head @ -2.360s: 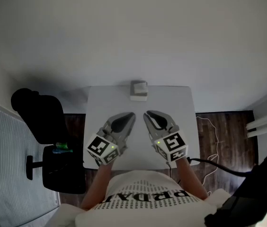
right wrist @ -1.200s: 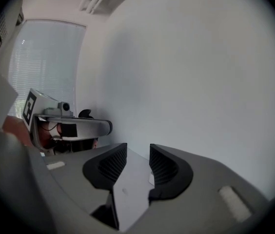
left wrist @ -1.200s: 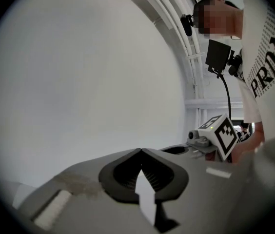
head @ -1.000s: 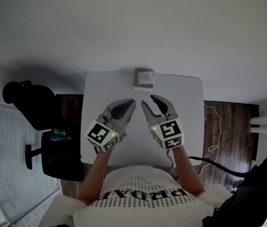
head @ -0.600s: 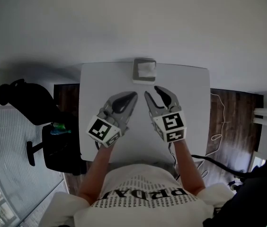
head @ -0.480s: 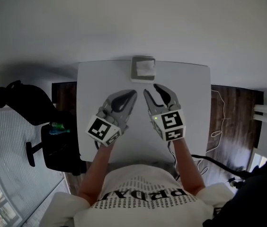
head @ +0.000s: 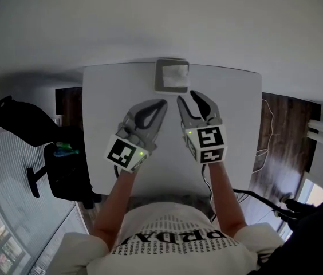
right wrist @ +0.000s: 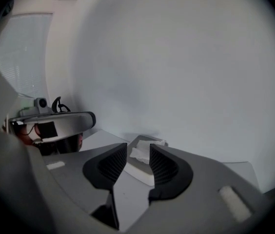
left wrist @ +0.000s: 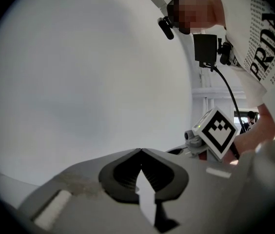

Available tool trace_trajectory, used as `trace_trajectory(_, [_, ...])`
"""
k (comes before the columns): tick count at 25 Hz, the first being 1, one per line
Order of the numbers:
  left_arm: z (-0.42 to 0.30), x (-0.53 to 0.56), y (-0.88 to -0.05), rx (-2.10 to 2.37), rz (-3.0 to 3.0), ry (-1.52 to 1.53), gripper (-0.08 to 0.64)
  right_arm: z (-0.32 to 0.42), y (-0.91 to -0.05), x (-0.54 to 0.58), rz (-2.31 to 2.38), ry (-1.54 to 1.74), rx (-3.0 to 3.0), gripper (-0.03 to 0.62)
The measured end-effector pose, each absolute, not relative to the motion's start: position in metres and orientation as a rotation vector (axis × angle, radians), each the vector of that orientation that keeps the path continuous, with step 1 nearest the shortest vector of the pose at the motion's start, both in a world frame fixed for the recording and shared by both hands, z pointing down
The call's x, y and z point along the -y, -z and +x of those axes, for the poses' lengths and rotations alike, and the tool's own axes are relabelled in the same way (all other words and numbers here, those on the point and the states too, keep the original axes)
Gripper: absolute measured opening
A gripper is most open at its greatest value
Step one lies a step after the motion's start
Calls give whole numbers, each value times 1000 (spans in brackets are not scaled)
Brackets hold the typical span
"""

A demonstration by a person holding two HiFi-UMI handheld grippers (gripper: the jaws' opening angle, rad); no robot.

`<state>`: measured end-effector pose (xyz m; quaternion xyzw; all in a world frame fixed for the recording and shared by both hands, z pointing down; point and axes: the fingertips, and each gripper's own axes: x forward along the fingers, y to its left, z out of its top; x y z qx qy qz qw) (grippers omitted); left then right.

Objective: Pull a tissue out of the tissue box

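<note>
Up top in the head view we've got both grippers hovering over one white table, side by side and aimed at the far edge. Our left gripper has its jaws pressed together. Our right gripper sits just short of the single tissue box, jaws a little apart. The box is at the middle of the table's far edge, with one tissue poking out of its top. Off the table's left side there's one black chair on the dark wood floor.

Over in the left gripper view, the left gripper is fully closed, tips meeting, nothing pinched between them, just plain wall beyond. One marker cube, the right gripper's, shows at the right.

Looking through the right gripper view, the right gripper is only narrowly open and holds nothing. The tissue box lines up right behind the gap, its tissue showing between the jaws but farther off, not touched. Our left gripper shows off to the left.
</note>
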<state>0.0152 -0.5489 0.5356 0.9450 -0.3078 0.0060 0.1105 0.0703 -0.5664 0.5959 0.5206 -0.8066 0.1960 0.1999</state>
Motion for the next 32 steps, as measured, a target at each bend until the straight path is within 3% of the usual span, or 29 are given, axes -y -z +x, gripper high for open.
trace_trajectory(14, [23,569,-598,916,2713,-69,-8,88,-656,596,1504,-640,2140,153])
trace_trajectory(28, [21,573,-607,941,2644,-35,-8,94,-675,613,1514,-694,2113,153])
trace_trajectory(32, [20,573,-608,940,2646,-29,-8,98,-680,614,1534,-685,2075,84])
